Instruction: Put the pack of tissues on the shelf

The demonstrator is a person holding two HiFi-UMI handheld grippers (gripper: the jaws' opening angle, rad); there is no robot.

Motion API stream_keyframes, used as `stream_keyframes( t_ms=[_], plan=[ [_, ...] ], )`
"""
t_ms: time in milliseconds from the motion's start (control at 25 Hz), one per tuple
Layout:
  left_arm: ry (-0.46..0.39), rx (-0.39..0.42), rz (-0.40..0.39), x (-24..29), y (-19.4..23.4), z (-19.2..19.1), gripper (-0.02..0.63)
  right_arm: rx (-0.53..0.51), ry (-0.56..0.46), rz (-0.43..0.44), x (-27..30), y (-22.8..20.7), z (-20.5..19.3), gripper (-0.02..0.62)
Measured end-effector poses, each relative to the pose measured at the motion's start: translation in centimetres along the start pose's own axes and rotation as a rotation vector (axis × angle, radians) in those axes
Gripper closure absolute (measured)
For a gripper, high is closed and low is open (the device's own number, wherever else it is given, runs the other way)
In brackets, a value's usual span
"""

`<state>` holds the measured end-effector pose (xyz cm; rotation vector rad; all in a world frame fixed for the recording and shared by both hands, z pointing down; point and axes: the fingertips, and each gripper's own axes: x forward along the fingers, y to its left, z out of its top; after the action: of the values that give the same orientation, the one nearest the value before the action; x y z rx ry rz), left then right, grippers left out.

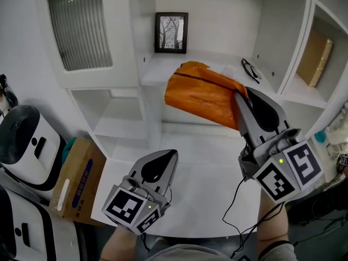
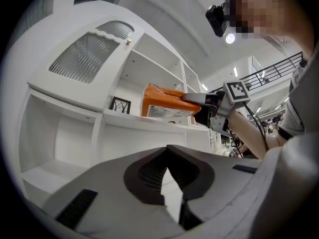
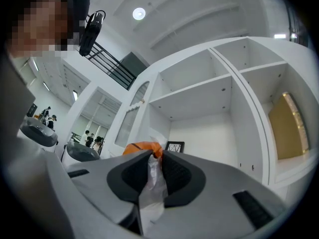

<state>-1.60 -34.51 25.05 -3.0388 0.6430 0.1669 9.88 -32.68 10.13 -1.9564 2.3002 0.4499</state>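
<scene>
While the left hand-held gripper (image 2: 167, 148) rests closed, the right hand-held gripper (image 3: 153, 154) pinches the tissue pack (image 1: 200, 94).

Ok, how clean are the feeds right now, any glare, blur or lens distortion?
Head view: evenly lit, tissue pack crisp, shelf edges bowed. Left gripper view: heavy fisheye, dark corners, ceiling lamp flaring. Right gripper view: same fisheye; the wrapper pinched between the jaws is soft, too close.
</scene>
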Motion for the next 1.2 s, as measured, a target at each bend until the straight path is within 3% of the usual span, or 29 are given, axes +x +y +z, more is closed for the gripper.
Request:
stream_keyframes(
  t_ms=[600,1040,1200],
  plan=[
    [-0.010,-0.004,0.018,1.5,3.8,0.8,0.580,-0.042,0.005,-0.033,6.3,-2.3,0.5,0.531],
    [0.007,-0.027,0.053,2.4,6.2,1.8,0.580,-0.019,0.071,-0.044,12.3,-4.6,-0.7,0.528],
    [0.004,-0.041,0.057,2.7,6.4,1.9,0.580,-0.003,0.108,-0.045,13.7,-5.2,-1.4,0.424]
  ],
)
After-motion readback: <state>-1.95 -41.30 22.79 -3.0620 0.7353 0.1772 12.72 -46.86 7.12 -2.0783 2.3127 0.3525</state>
